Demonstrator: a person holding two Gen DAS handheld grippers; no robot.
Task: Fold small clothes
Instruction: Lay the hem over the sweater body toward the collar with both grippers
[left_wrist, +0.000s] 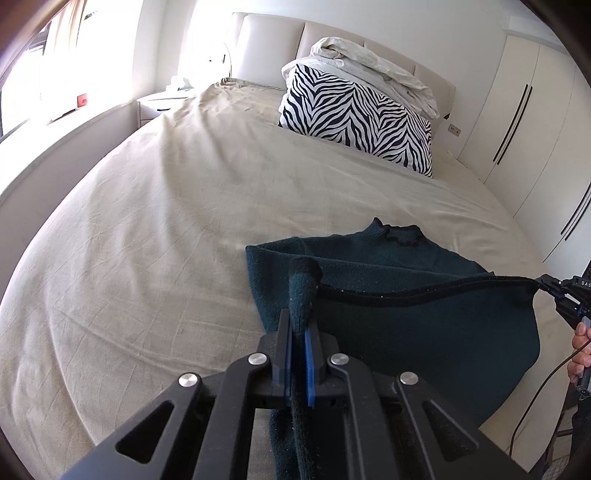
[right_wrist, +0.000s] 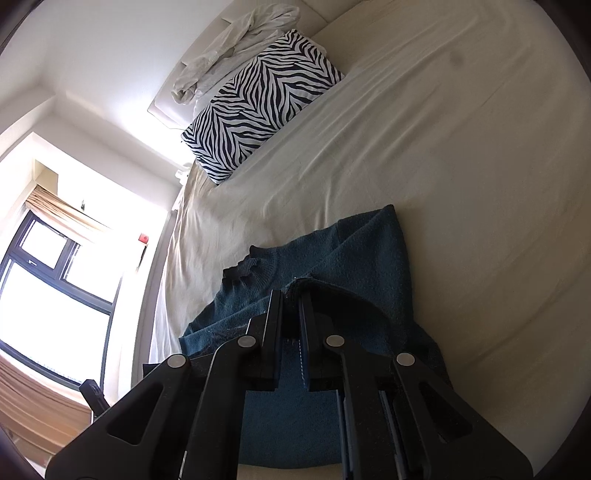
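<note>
A dark teal knit sweater (left_wrist: 406, 266) lies on the beige bed sheet (left_wrist: 166, 229), its collar toward the headboard. My left gripper (left_wrist: 300, 317) is shut on one corner of the sweater's hem and holds it off the bed. My right gripper (left_wrist: 546, 286) shows at the right edge of the left wrist view, shut on the other hem corner, so the hem hangs stretched between the two. In the right wrist view my right gripper (right_wrist: 291, 299) pinches the sweater (right_wrist: 369, 251), with the folded body spread beyond it.
A zebra-print pillow (left_wrist: 354, 110) with a crumpled white cover (left_wrist: 373, 70) on it leans at the headboard. White wardrobe doors (left_wrist: 517, 122) stand to the right. A nightstand (left_wrist: 159, 103) and bright window (right_wrist: 55, 280) are on the far side.
</note>
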